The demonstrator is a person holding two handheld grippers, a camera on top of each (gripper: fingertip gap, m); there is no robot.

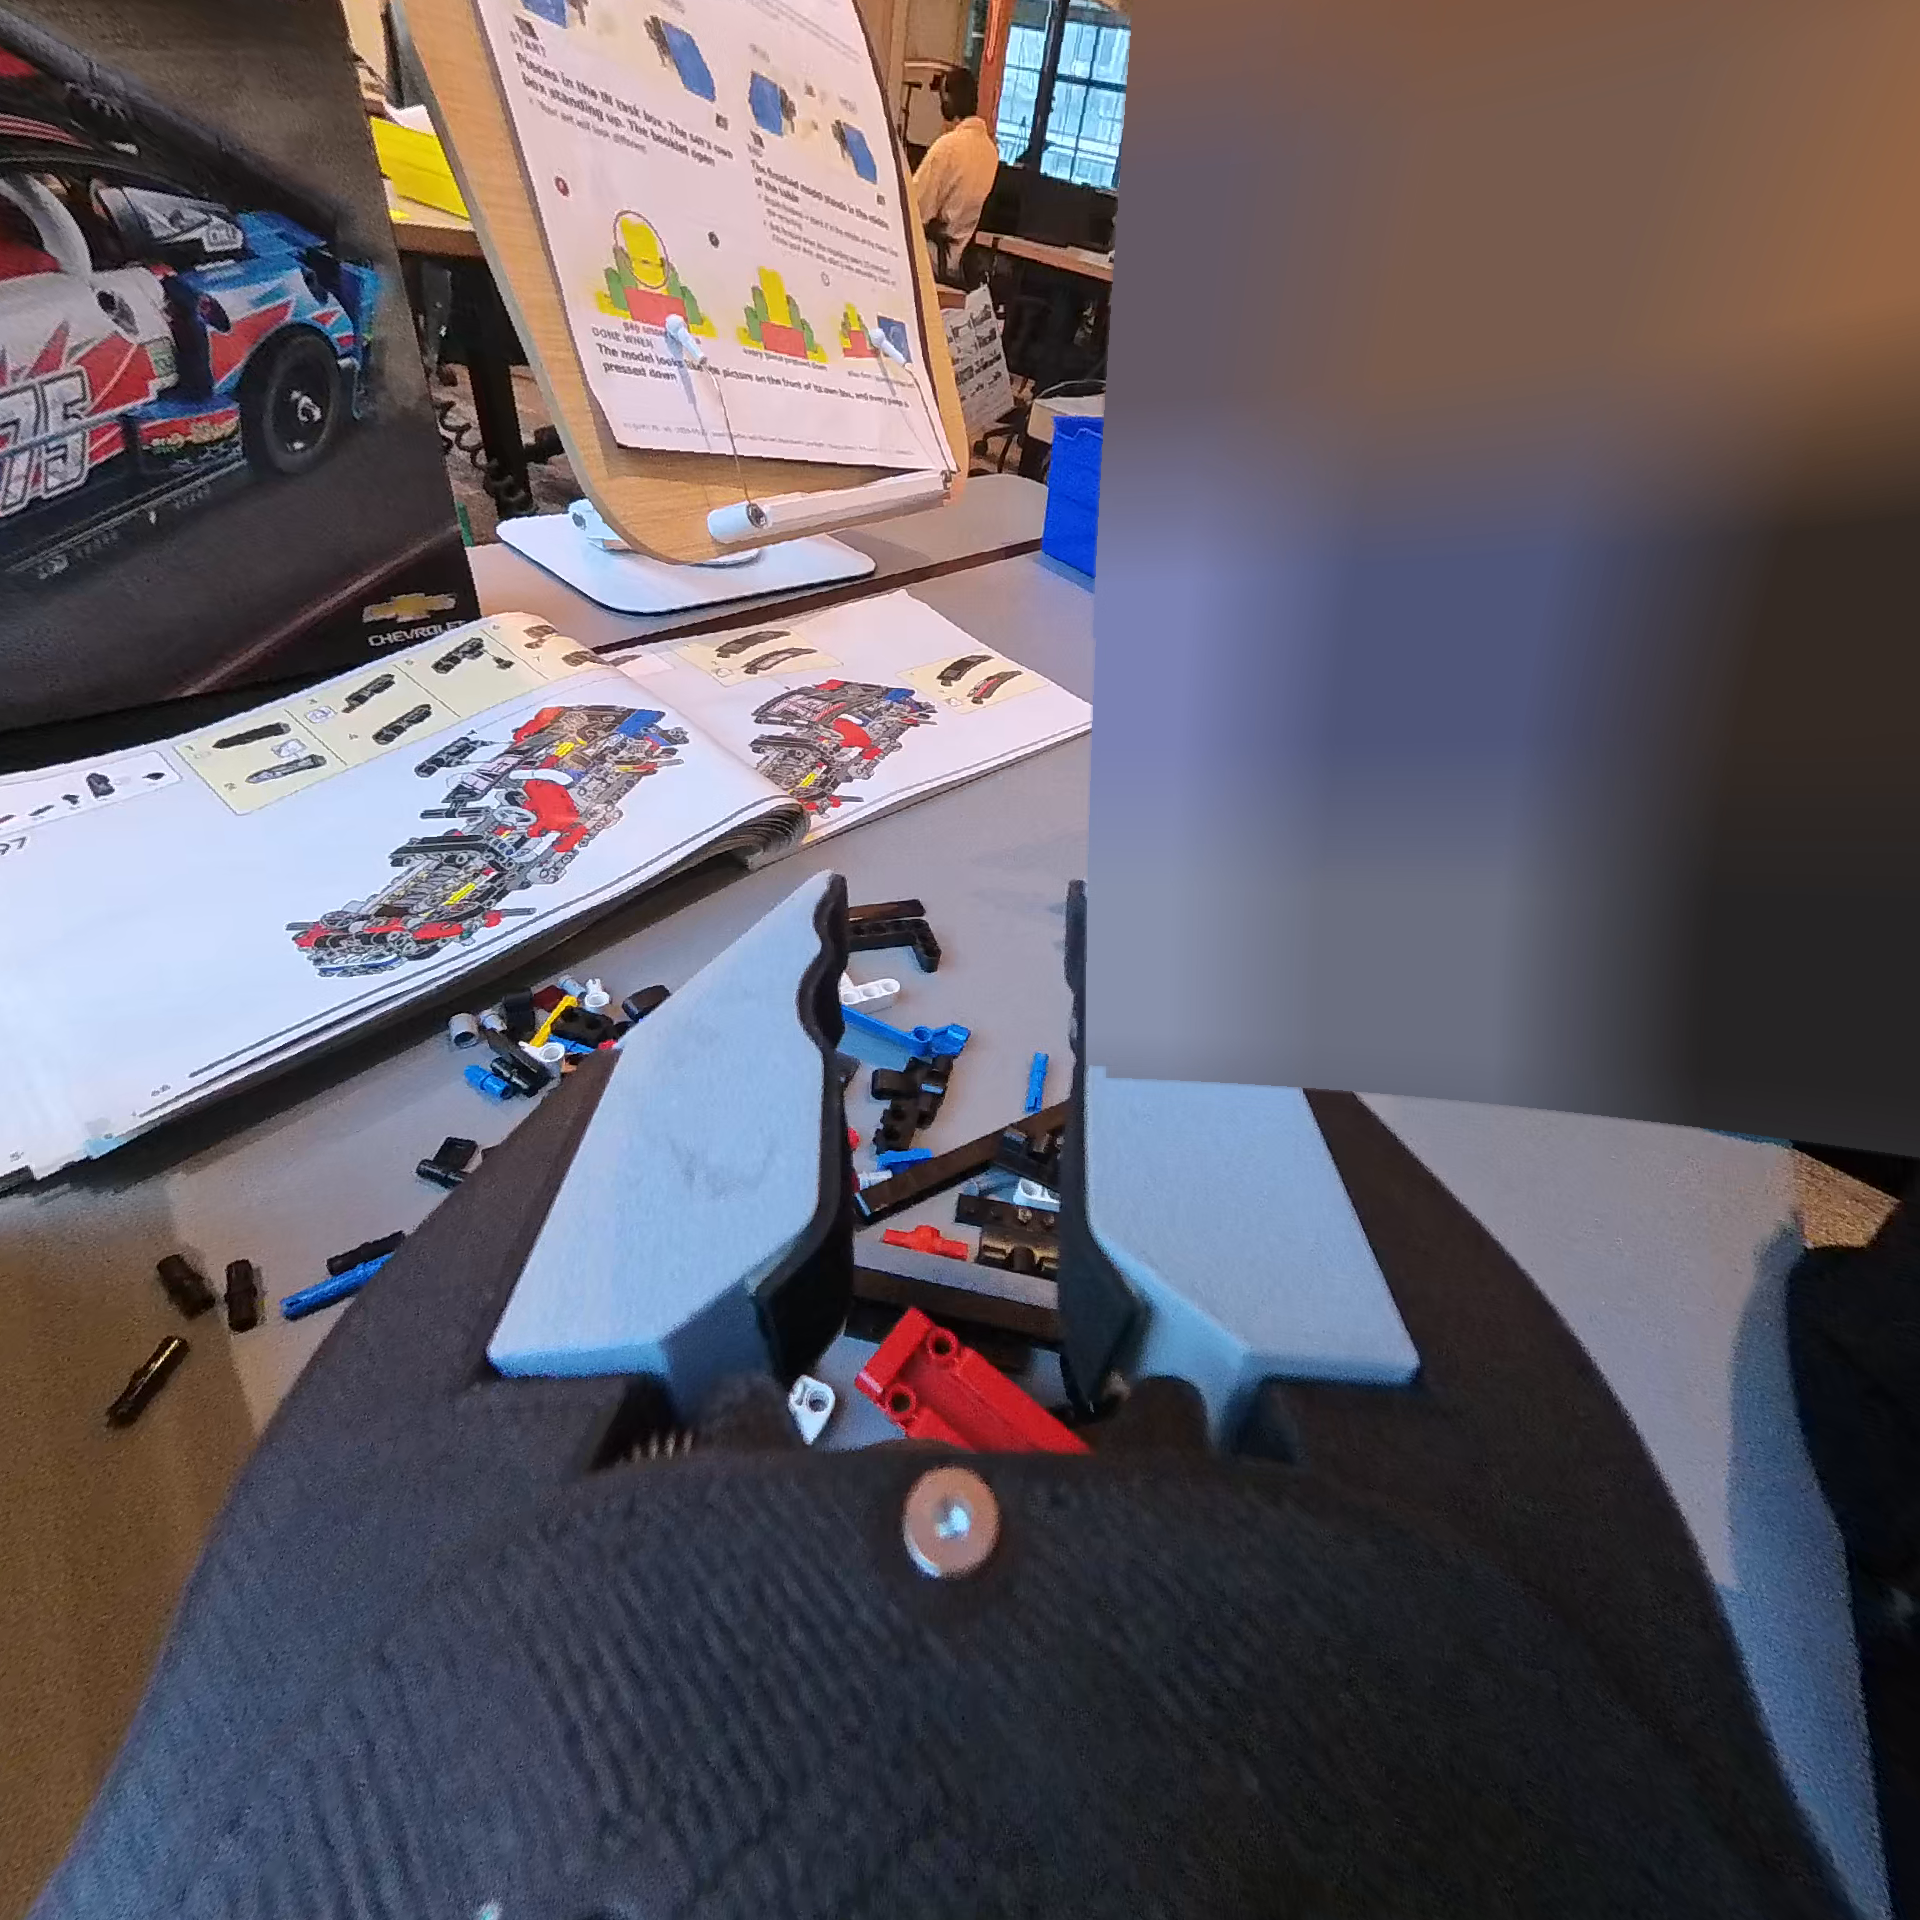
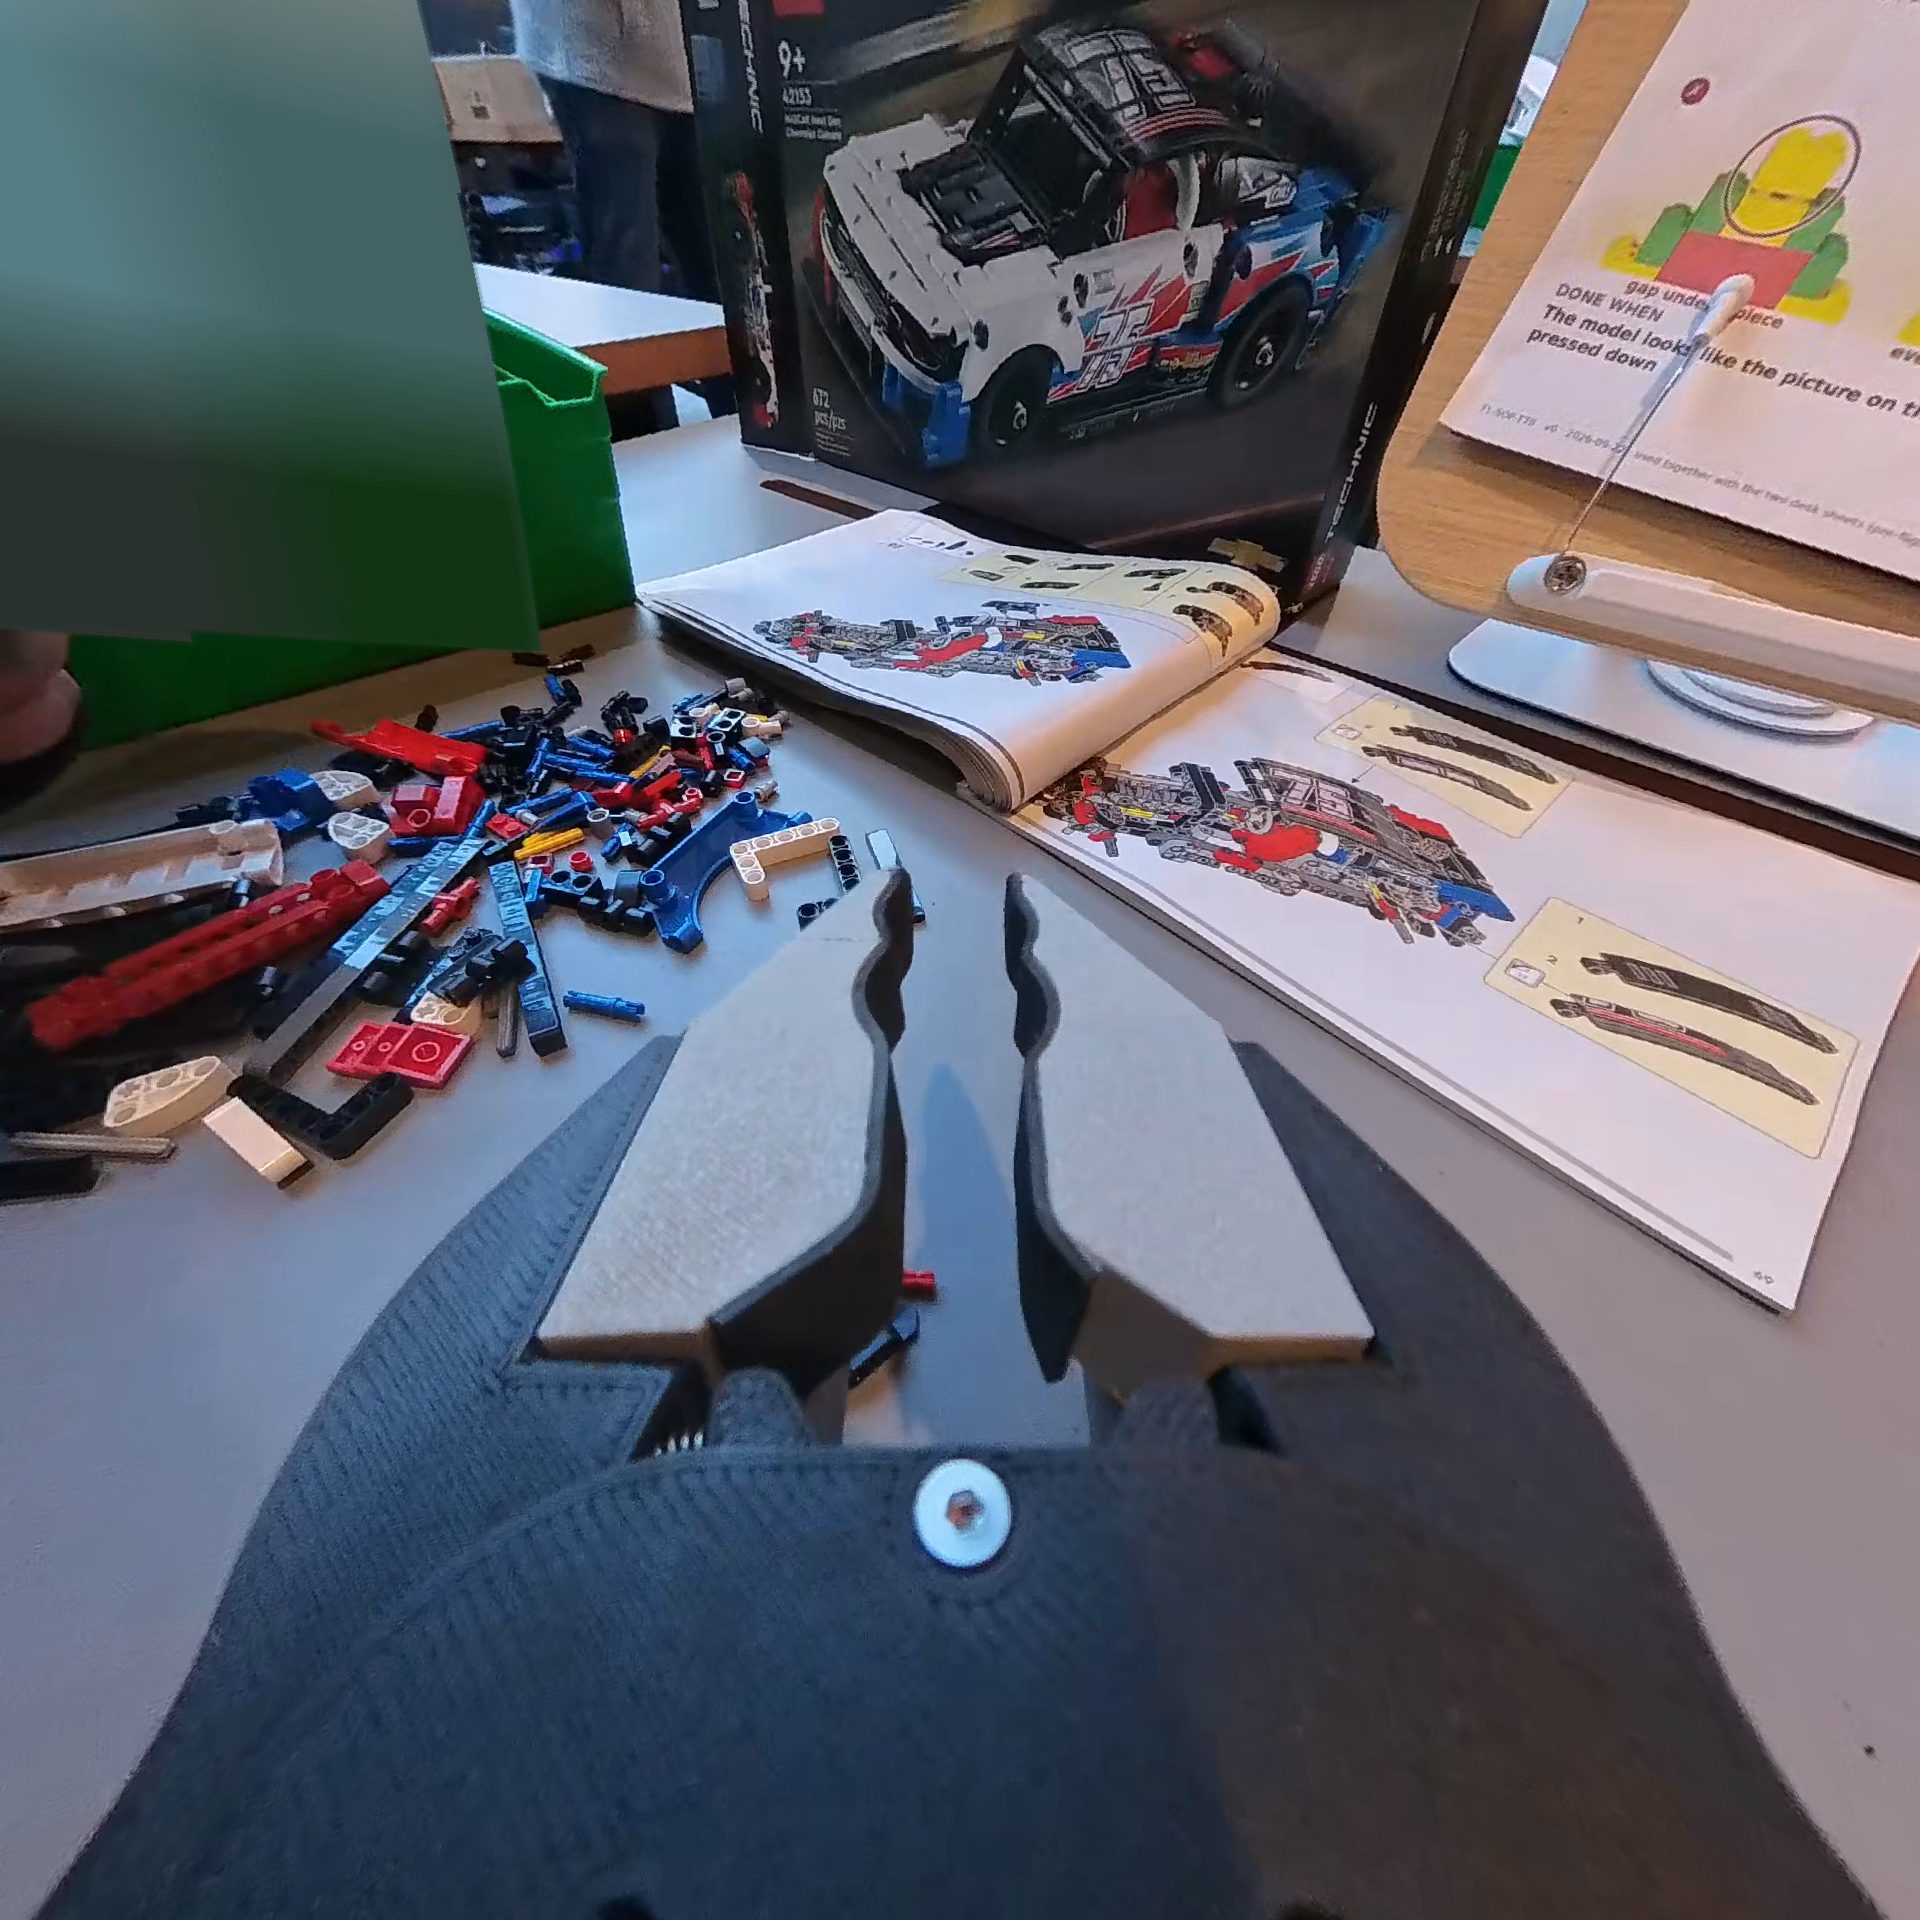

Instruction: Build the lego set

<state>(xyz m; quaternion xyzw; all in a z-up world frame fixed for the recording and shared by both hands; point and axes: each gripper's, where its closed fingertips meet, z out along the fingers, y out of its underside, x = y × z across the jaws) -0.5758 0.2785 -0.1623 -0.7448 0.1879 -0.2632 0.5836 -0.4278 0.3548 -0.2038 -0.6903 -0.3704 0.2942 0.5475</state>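
Note:
My left gripper (image 1: 948, 935) is open wide and holds nothing. It hovers over loose black, blue and white Lego pieces (image 1: 914, 1091) on the grey table (image 1: 987, 831); a red beam (image 1: 956, 1382) lies under the finger bases. My right gripper (image 2: 958, 904) is open with a narrow gap between the fingertips, and only bare grey table (image 2: 208, 1403) shows between them. A big pile of red, blue, black and white pieces (image 2: 499, 831) lies to its left. The open instruction booklet (image 2: 1351, 883) lies to its right and also shows in the left wrist view (image 1: 416, 831).
The set's box (image 2: 1091, 260) stands behind the booklet, also in the left wrist view (image 1: 187, 364). A wooden stand with a task sheet (image 1: 727, 260) stands at the back, also in the right wrist view (image 2: 1714, 312). A green bin (image 2: 561, 499) is far left, a blue bin (image 1: 1072, 488) behind. About 20 cm separates my left fingertips from my right.

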